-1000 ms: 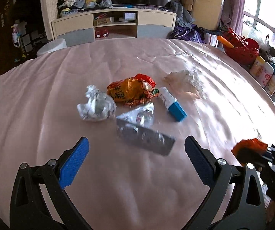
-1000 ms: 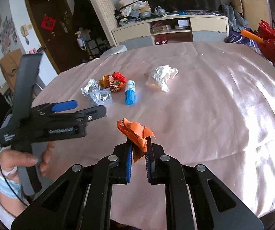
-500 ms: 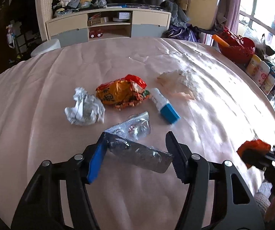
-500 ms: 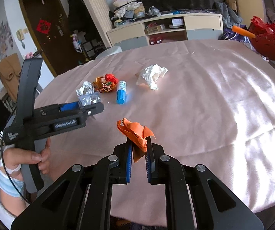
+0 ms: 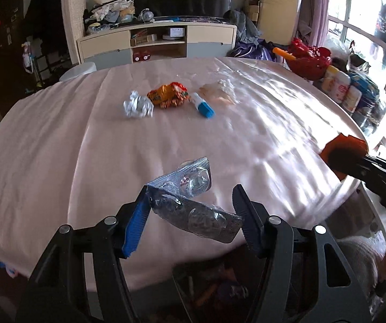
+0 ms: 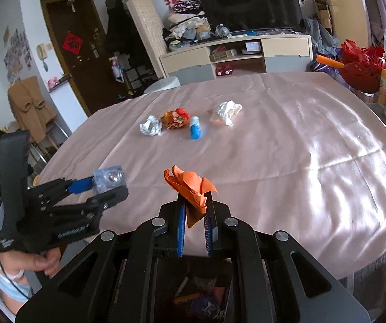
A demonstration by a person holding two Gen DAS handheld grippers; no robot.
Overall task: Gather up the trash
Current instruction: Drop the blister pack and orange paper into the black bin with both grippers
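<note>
My left gripper (image 5: 193, 202) is shut on silver blister packs (image 5: 193, 204) and holds them above the near edge of the pink table (image 5: 58, 148); they also show in the right wrist view (image 6: 109, 179). My right gripper (image 6: 195, 210) is shut on crumpled orange paper (image 6: 190, 185), seen at the right of the left wrist view (image 5: 343, 148). Left on the table are a foil ball (image 5: 137, 105), an orange snack wrapper (image 5: 168, 95), a blue-capped tube (image 5: 202, 105) and a white tissue (image 5: 219, 91).
An open bin with trash sits below the table's near edge (image 5: 209, 290) (image 6: 195, 290). A red basket (image 5: 308, 62) and bottles (image 5: 340, 86) stand at the right beside the table. A cabinet (image 5: 155, 45) stands behind it.
My left gripper closed on the blister packs, lifted them off the table and pulled back toward the near edge. My right gripper keeps hold of the orange paper.
</note>
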